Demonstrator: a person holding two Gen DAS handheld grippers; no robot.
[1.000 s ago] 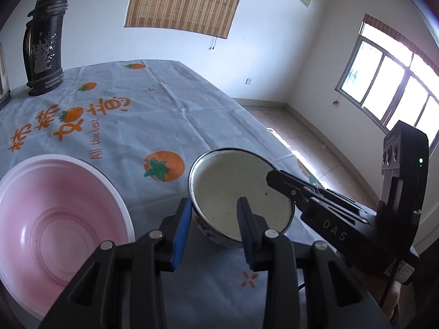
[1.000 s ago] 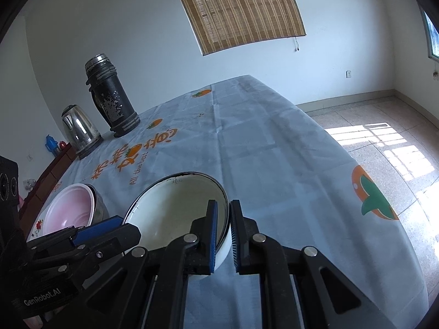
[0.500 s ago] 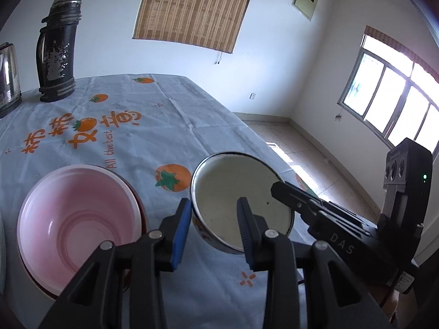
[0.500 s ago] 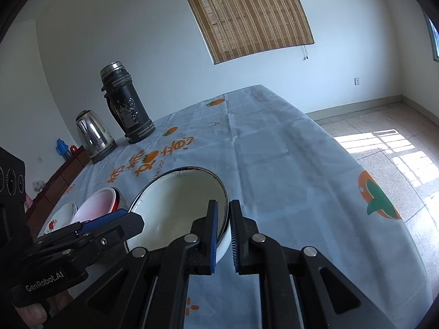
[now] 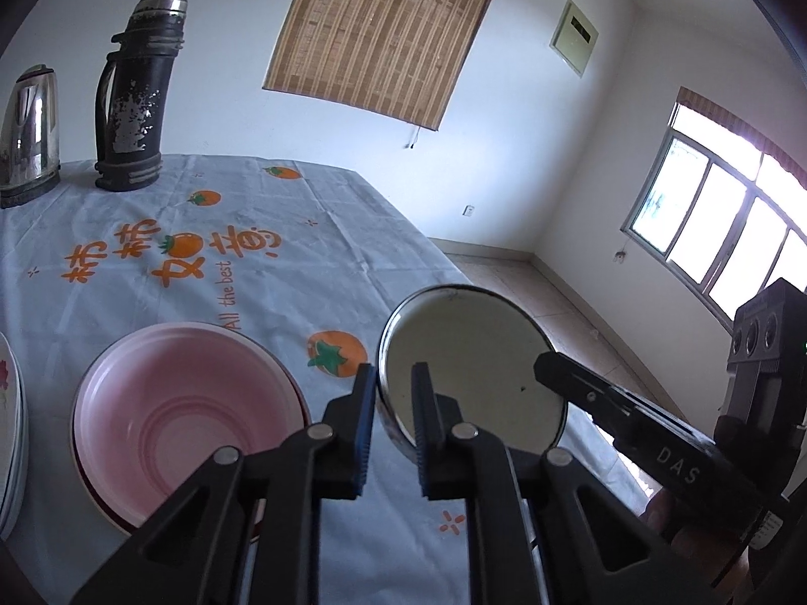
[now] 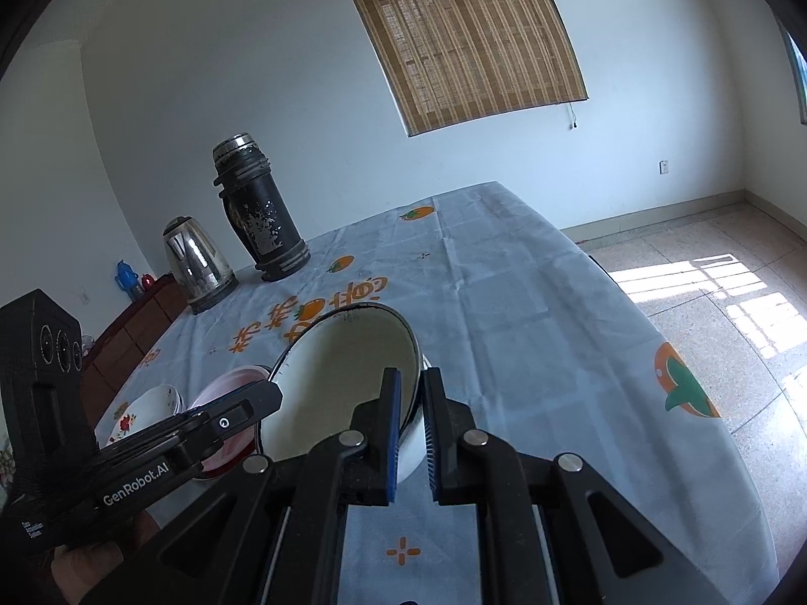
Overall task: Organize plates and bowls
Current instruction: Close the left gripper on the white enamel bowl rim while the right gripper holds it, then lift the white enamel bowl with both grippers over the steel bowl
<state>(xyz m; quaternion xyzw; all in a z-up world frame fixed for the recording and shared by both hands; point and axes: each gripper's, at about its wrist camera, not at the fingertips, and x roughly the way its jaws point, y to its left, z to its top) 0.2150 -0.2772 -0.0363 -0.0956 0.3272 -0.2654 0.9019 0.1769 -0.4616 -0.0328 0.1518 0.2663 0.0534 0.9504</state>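
Observation:
A white enamel bowl (image 5: 474, 368) with a dark rim hangs tilted above the tablecloth, held from two sides. My left gripper (image 5: 393, 378) straddles its left rim, one pad outside and one inside, and its jaws are closing onto the wall. My right gripper (image 6: 411, 383) is shut on the opposite rim of the same enamel bowl (image 6: 343, 378). A pink bowl (image 5: 186, 413) sits on the table to the left, nested in a red-rimmed one. Each wrist view shows the other gripper reaching in from the side.
White floral plates (image 5: 10, 428) are stacked at the left edge. A black thermos (image 5: 136, 116) and a steel kettle (image 5: 27, 131) stand at the far end of the table (image 5: 282, 222). The table's right edge drops to a tiled floor.
The left jaws have narrowed onto the enamel bowl's rim. Both grippers have risen with the bowl, which now hangs tilted off the cloth.

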